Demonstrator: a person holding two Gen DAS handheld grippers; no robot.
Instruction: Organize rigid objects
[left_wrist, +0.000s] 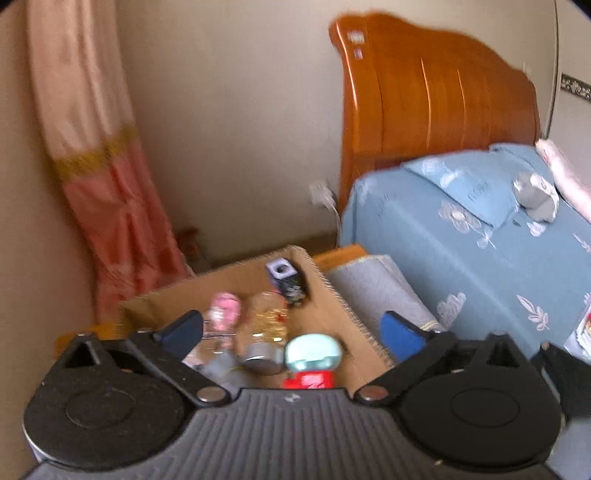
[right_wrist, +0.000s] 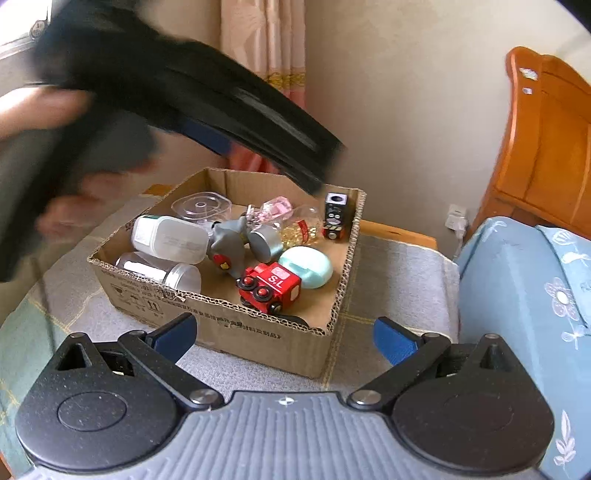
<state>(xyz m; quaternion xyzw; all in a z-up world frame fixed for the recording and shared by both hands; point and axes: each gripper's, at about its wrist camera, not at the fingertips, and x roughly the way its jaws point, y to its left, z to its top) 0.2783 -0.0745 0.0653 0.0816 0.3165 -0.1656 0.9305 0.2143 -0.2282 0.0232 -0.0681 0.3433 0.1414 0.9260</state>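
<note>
An open cardboard box (right_wrist: 258, 334) stands on a grey cloth and holds several small items. Among them are a red toy train (right_wrist: 269, 288), a mint green case (right_wrist: 306, 271), a grey toy elephant (right_wrist: 227, 243), a white bottle (right_wrist: 166, 238) and a black cube (right_wrist: 334, 216). My right gripper (right_wrist: 284, 336) is open in front of the box's near wall, with nothing between its fingers. My left gripper (left_wrist: 291, 332) is open above the box (left_wrist: 332, 295), over the mint case (left_wrist: 314, 352) and the train (left_wrist: 308, 380). It holds nothing. In the right wrist view it is a blurred black shape (right_wrist: 221, 110) over the box.
A bed with a blue flowered sheet (left_wrist: 461, 240) and a wooden headboard (left_wrist: 436, 103) lies to the right of the box. A pink curtain (left_wrist: 103, 166) hangs at the left wall. A person's hand (right_wrist: 44, 107) is at the left. A wall socket (right_wrist: 456, 218) sits behind the table.
</note>
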